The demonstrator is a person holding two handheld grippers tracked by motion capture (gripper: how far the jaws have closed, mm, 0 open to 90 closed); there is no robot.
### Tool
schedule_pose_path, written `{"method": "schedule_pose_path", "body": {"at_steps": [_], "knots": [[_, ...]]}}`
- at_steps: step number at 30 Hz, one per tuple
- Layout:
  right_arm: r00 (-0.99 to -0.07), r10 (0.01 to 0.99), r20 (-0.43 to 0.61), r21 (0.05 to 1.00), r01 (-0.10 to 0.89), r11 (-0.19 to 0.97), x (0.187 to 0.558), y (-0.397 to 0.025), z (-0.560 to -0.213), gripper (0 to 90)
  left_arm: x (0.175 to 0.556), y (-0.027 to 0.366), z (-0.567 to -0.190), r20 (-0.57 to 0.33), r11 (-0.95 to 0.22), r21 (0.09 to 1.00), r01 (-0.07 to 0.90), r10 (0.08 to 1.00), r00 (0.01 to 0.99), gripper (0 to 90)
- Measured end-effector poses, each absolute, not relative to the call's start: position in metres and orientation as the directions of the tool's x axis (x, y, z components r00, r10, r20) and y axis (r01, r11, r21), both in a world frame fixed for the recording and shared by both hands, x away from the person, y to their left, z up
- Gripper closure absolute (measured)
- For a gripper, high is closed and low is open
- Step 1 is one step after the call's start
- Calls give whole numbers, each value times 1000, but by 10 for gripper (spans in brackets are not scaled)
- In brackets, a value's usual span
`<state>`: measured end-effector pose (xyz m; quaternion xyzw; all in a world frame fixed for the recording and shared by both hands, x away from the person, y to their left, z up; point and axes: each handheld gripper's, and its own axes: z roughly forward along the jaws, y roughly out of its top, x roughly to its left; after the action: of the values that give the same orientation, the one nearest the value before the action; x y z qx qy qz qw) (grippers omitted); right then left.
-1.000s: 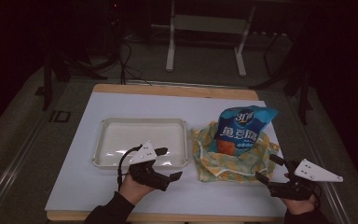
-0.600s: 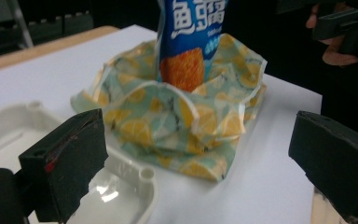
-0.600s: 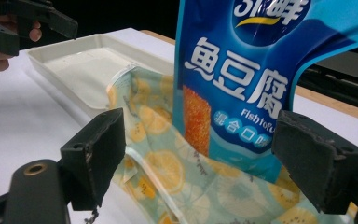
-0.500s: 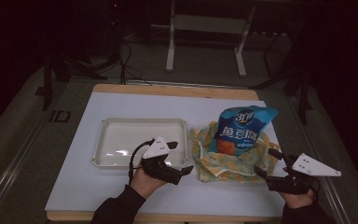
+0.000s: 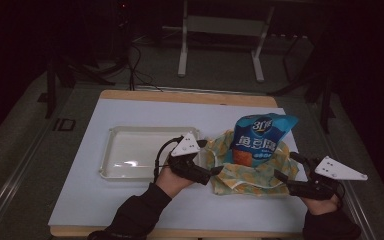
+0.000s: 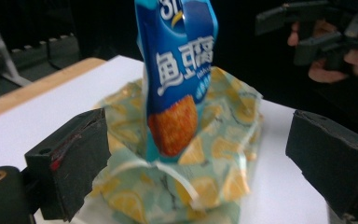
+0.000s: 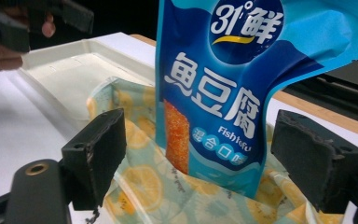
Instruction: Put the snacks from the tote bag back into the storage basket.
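Snack pouch (image 5: pixel 261 140) stands upright in a lemon-print bag (image 5: pixel 250 172) on the counter (image 5: pixel 80 200), beside the white tray (image 5: pixel 110 150). Both look light, thin and crinkly, likely slippery; pinching the bag's rim seems safest. Left claw (image 5: pixel 214 164) and right claw (image 5: pixel 285 166) flank it, wide open, empty.

— What blocks the right half of the table (image 5: pixel 130 210)?
— A yellow lemon-print bag (image 5: pixel 250 175) with a tall blue snack pouch (image 5: pixel 261 137) standing in it. The left gripper (image 5: pixel 207 157), jaws spread, sits just left of it; the right gripper (image 5: pixel 287 167), also spread, just right.

— And the left half?
— A white tray (image 5: pixel 112 150) lies there, its inside bare, its right rim under the left gripper.

— Where is there room?
— The far strip of table behind tray and pouch, and the near-left corner.
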<state>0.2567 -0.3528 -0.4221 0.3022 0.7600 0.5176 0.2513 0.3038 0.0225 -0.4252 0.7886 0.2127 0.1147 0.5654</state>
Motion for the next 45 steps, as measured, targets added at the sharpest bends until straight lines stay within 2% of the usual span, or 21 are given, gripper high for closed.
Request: {"method": "schedule_pose_path", "body": {"at_steps": [11, 20, 21, 28, 29, 32, 38, 39, 45], "knots": [[-680, 731, -57, 936, 219, 277, 268, -354, -424, 201, 315, -6, -414, -29, -273, 946, 177, 470, 882, 77], [-670, 741, -42, 936, 233, 265, 280, -354, -428, 240, 337, -18, -415, -80, -249, 943, 220, 472, 878, 114], [-669, 742, -33, 933, 245, 263, 283, -355, -428, 269, 339, -19, -416, -82, -247, 943, 224, 480, 874, 124], [-640, 768, -39, 934, 251, 256, 295, -357, -430, 321, 358, -29, -423, -129, -252, 929, 271, 466, 876, 156], [-640, 767, -39, 933, 251, 257, 297, -357, -430, 331, 359, -31, -425, -123, -253, 930, 268, 474, 872, 170], [-635, 771, -36, 931, 259, 257, 303, -356, -432, 363, 363, -32, -430, -139, -239, 932, 272, 459, 877, 297], [-634, 772, -31, 928, 268, 258, 312, -355, -434, 436, 374, -37, -436, -151, -229, 932, 282, 463, 874, 360], [-634, 772, -34, 925, 272, 264, 315, -353, -435, 459, 374, -38, -436, -145, -234, 931, 281, 468, 872, 412], [-630, 774, -59, 921, 265, 286, 322, -350, -437, 542, 379, -42, -438, -126, -251, 930, 269, 467, 875, 560]]}}
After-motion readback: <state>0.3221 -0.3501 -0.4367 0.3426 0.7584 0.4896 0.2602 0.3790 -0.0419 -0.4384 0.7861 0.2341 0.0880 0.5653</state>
